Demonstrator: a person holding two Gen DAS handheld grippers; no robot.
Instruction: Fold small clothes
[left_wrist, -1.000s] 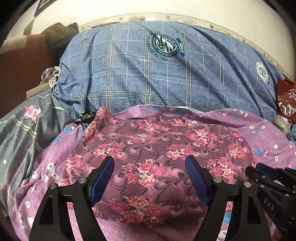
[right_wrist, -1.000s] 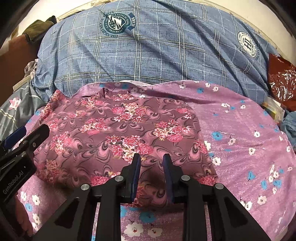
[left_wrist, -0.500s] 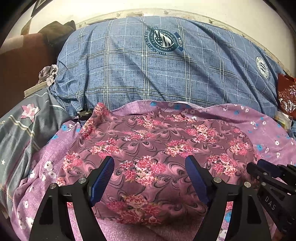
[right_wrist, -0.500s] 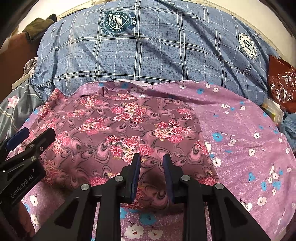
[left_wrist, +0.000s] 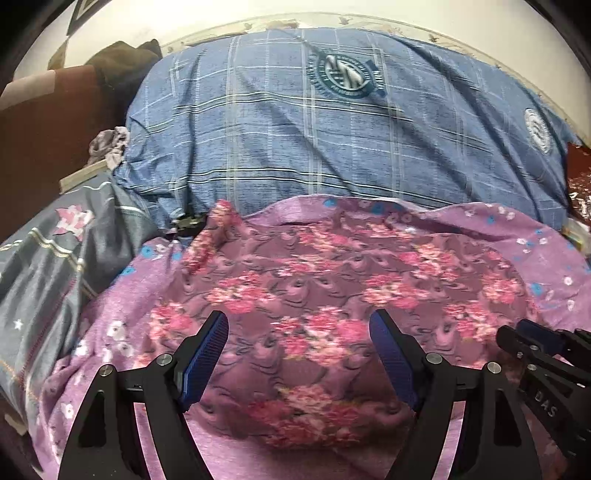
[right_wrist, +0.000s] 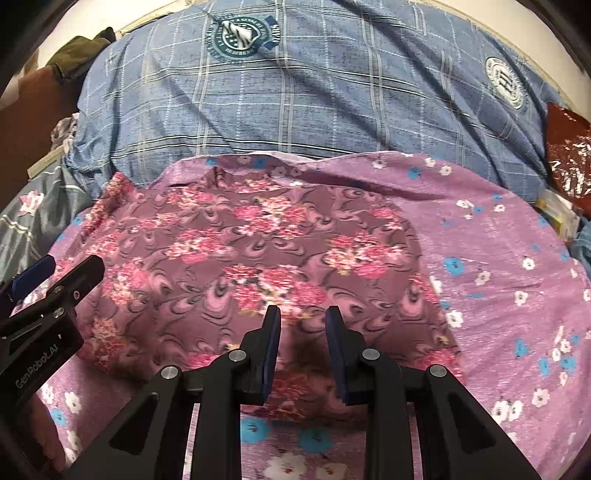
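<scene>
A small maroon garment with pink flowers lies spread flat on a purple floral bedsheet; it also shows in the right wrist view. My left gripper is wide open above the garment's near edge and holds nothing. My right gripper hovers over the garment's near right part with its jaws a narrow gap apart and nothing between them. The right gripper shows at the lower right of the left wrist view. The left gripper shows at the left of the right wrist view.
A large blue plaid pillow lies behind the garment, also in the right wrist view. A grey floral blanket is at the left. A red crinkly bag sits at the far right. A brown headboard stands at the back left.
Both grippers have drawn back and up slightly, so the garment sits lower in both views. The jaws have not changed. The garment has not moved.
</scene>
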